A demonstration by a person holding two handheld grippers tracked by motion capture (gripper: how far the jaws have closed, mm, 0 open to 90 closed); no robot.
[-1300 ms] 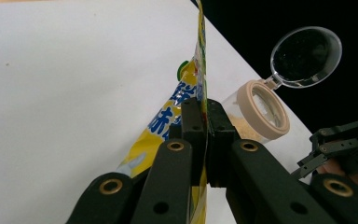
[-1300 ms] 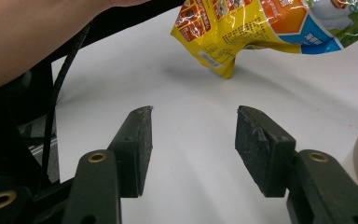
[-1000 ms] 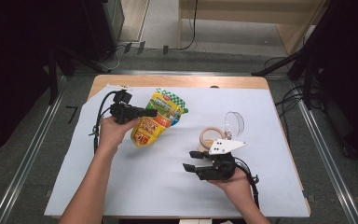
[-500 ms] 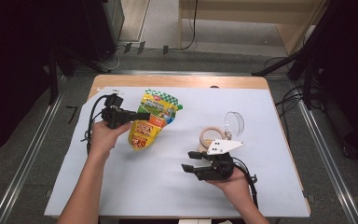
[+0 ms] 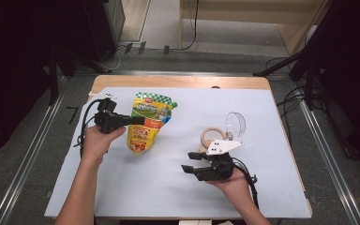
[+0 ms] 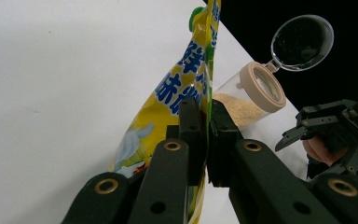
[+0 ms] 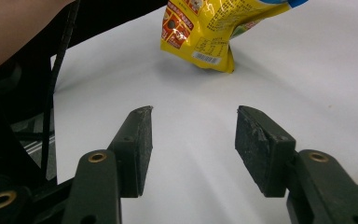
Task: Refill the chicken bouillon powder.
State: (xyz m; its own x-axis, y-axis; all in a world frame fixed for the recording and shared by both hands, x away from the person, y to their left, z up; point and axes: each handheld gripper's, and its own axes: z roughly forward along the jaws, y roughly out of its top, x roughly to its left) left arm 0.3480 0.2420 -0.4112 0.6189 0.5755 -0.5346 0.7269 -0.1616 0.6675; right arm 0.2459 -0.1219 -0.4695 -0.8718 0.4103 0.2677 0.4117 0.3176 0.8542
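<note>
A yellow spouted food pouch [image 5: 146,125] with a green checked top lies on the white sheet. My left gripper [image 5: 138,121] is shut on its left edge; in the left gripper view the pads [image 6: 189,122] pinch the pouch [image 6: 177,88] edge-on. A clear jar [image 5: 211,137] of tan powder, with a beige rim and its clear lid [image 5: 235,123] flipped open, stands right of centre. My right gripper [image 5: 190,162] rests just in front of the jar, pointing left. It is open, and in the right gripper view nothing lies between its fingers [image 7: 135,140], with the pouch [image 7: 209,28] farther off.
The white sheet [image 5: 122,187] covers most of the wooden table, whose bare far edge [image 5: 178,82] shows at the back. Cables trail from both grippers. Metal rails run along both sides of the table, with dark equipment on the floor beyond.
My left hand has moved left, taking the gripped pouch with it. The right hand and the jar have stayed where they were.
</note>
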